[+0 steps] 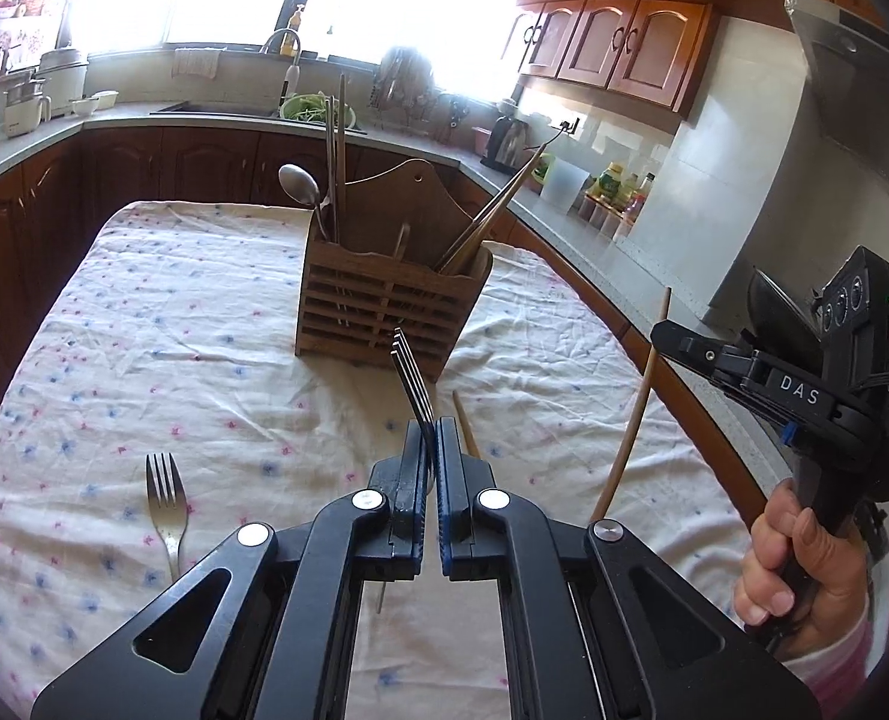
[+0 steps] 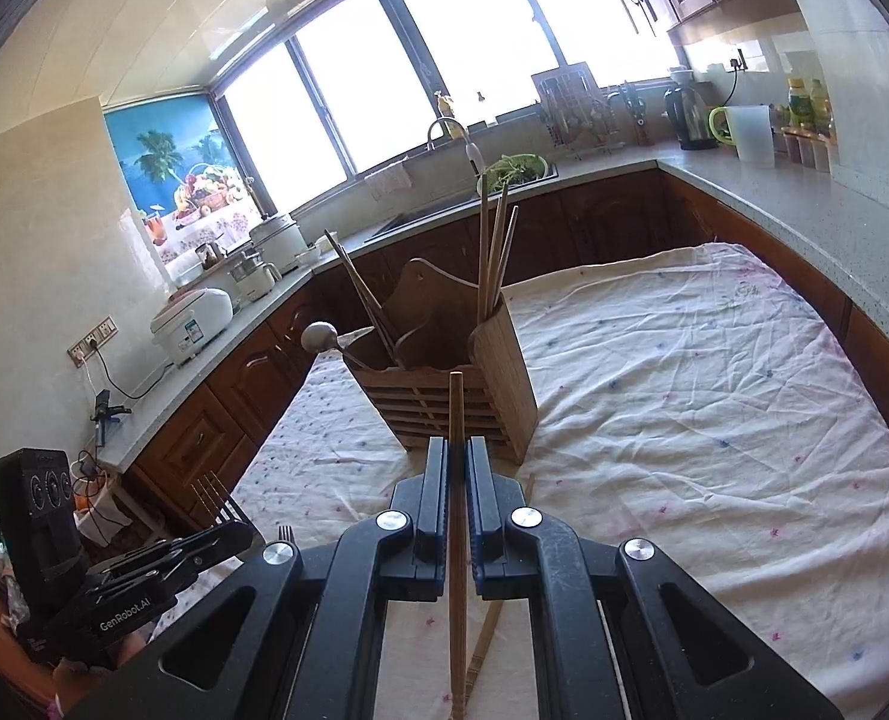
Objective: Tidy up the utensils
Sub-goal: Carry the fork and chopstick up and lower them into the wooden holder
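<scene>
Two utensils are in the air now, one in each gripper. The left gripper [image 1: 429, 450] has its fingers pressed on a metal fork [image 1: 411, 375], prongs up and forward, near the front of the wooden holder [image 1: 384, 300]. The fork is stiff, rather light and smooth, so I think it may slip; a hold low on the neck seems safest. The right gripper [image 2: 456, 480] pinches one wooden chopstick [image 2: 456, 420] near its middle, almost upright. It is thin and light and can pivot easily. A second fork [image 1: 165, 498] and another chopstick [image 1: 465, 423] lie on the tabletop [image 1: 144, 330] cloth.
</scene>
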